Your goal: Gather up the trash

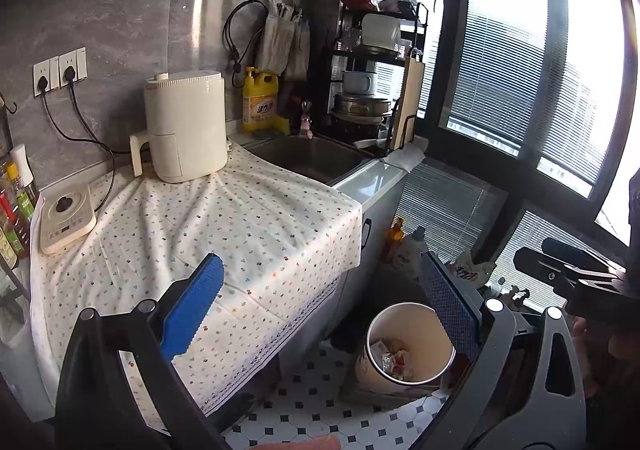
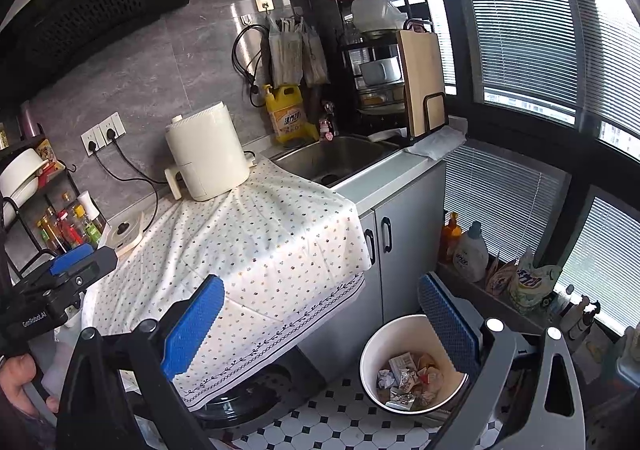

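A round cream waste bin (image 2: 394, 332) stands on the tiled floor beside the cabinet, holding crumpled wrappers and paper scraps (image 2: 408, 374). In the left wrist view the same bin (image 1: 404, 324) shows its trash (image 1: 394, 360) low at the right. My right gripper (image 2: 320, 324) hangs above the floor, open, blue pads wide apart and nothing between them; its right finger overlaps the bin's rim in view. My left gripper (image 1: 320, 310) is also open and empty, over the counter's front corner. Each gripper shows at the other view's edge, held by a hand.
A dotted white cloth (image 2: 260, 246) covers the counter. On it stand a cream air fryer (image 2: 206, 152) and a small induction cooker (image 1: 66, 218). Behind are a steel sink (image 2: 340, 160), a yellow detergent bottle (image 2: 288, 114) and a dish rack (image 2: 384, 70). Bottles (image 2: 470, 250) line the window sill.
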A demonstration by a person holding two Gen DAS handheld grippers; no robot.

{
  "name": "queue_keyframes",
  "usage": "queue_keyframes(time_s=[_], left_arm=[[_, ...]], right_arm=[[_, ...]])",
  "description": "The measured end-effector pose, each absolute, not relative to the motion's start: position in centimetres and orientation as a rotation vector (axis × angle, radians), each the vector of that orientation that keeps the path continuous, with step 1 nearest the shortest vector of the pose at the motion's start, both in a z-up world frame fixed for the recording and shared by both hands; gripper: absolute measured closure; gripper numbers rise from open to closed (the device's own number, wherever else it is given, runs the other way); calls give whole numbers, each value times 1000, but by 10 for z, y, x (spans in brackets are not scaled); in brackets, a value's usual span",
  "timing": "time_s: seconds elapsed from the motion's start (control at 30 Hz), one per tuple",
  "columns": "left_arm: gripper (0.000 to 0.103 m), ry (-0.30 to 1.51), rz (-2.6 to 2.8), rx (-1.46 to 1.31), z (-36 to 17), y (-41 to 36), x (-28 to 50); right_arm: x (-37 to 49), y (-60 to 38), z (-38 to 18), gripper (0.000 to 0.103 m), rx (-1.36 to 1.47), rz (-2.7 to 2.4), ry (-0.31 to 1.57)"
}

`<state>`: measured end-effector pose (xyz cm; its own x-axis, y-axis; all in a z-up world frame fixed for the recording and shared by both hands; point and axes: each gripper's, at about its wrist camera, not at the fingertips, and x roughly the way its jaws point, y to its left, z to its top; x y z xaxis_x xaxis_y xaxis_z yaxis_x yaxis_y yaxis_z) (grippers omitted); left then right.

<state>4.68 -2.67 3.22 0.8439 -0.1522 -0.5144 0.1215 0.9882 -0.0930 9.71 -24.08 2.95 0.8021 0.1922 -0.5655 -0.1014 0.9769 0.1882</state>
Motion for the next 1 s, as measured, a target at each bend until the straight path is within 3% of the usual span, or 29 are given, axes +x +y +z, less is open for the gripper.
queue_keyframes(time_s=[1.0], left_arm=[[6,554,-154,-72,24,-23,43]], right_arm=[[95,-222,24,8,119,123,618]])
